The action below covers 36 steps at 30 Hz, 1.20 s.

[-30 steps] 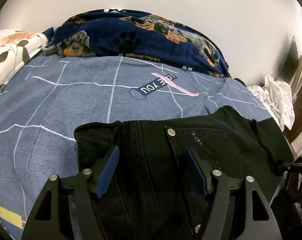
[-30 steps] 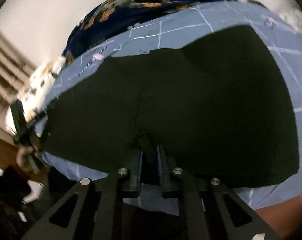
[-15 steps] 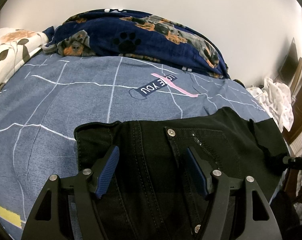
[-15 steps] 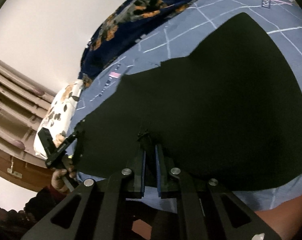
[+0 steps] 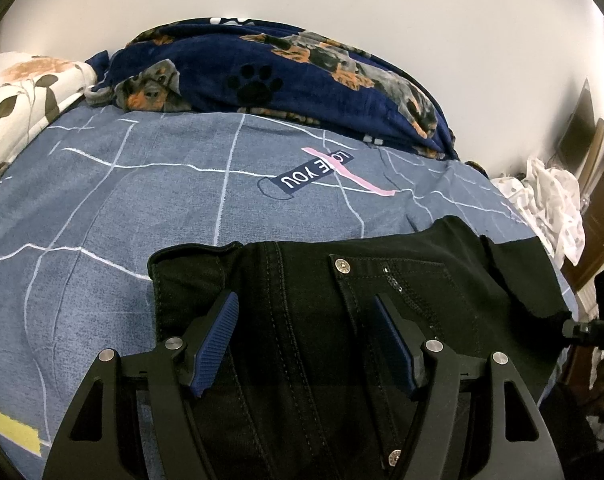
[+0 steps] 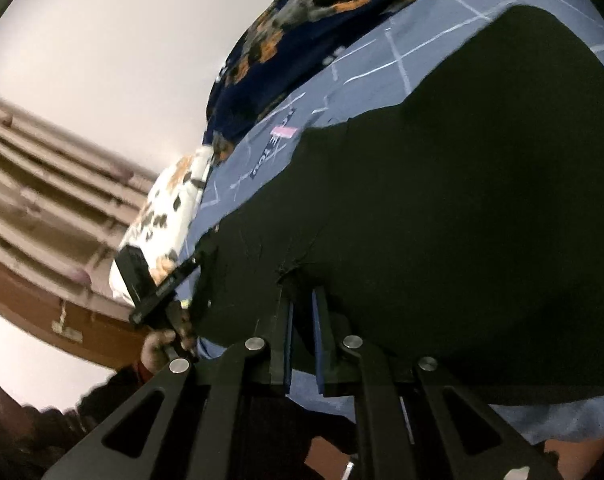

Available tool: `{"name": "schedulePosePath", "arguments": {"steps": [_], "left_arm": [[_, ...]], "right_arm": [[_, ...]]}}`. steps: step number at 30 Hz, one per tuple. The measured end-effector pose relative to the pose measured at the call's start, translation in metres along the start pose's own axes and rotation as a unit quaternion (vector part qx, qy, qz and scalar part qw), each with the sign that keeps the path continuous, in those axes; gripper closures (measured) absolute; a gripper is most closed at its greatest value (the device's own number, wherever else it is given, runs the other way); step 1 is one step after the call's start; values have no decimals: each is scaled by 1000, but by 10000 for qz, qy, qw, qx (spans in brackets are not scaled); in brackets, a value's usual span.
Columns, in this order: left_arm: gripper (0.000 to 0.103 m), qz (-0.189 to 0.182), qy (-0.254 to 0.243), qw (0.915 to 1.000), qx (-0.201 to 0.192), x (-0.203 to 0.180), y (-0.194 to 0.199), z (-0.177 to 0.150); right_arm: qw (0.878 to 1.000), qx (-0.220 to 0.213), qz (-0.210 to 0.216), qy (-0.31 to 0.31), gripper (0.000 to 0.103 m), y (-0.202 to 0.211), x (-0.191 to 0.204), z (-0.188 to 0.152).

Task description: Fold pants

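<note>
Black pants (image 5: pixel 302 280) lie flat on the blue bed sheet (image 5: pixel 122 200), waistband and riveted pocket toward me. My left gripper (image 5: pixel 306 300) stands open over the waistband, a blue pad on either side of the seam, the cloth lying loose between them. In the right wrist view the pants (image 6: pixel 462 200) fill the frame as one dark sheet. My right gripper (image 6: pixel 300 292) is shut on a pinch of their near edge. The right gripper's tip (image 5: pixel 582 326) shows at the pants' right corner. The left gripper (image 6: pixel 158 280), held by a hand, shows at the far left edge.
A navy dog-print blanket (image 5: pixel 302 68) is heaped along the wall at the back of the bed. A floral pillow (image 5: pixel 22 92) lies at the back left. White cloth (image 5: pixel 554 200) hangs off the right side. A brown ridged headboard (image 6: pixel 42 200) stands past the pillow.
The right wrist view has swung and tilted, bed and pants now slanting up to the right, still pinching the edge. The pants' right corner has shifted slightly. The left gripper has not moved.
</note>
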<state>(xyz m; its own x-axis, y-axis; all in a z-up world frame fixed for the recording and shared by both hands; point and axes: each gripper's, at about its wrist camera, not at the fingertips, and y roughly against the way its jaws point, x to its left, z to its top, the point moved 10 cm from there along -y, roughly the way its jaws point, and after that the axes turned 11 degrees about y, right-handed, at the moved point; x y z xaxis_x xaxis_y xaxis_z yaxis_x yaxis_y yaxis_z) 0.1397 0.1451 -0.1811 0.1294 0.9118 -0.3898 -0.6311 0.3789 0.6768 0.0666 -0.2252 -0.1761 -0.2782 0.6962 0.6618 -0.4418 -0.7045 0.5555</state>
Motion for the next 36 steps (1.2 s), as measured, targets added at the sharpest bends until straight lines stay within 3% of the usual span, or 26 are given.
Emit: {"name": "schedulePosePath", "arguments": {"steps": [15,22,26,30,32,36], "left_arm": [[34,-36,16,10000,-7,4,1,-1],[34,-42,21,10000,-10,6,2,-1],[34,-46,22,10000,-11,6,3,-1],[34,-49,23,10000,-12,7,3,-1],[34,-38,13,10000,-12,8,4,-1],[34,-24,-4,10000,-14,3,3,-1]], "right_arm": [[9969,678,-86,395,93,-32,2,-22],[9928,1036,-162,571,88,-38,3,-29],[9923,1081,-141,591,83,-39,5,-29],[9920,1030,-107,719,67,-39,14,-28],[9914,1006,-135,829,66,-36,19,-25],[9934,649,227,915,64,-11,35,-7]]}}
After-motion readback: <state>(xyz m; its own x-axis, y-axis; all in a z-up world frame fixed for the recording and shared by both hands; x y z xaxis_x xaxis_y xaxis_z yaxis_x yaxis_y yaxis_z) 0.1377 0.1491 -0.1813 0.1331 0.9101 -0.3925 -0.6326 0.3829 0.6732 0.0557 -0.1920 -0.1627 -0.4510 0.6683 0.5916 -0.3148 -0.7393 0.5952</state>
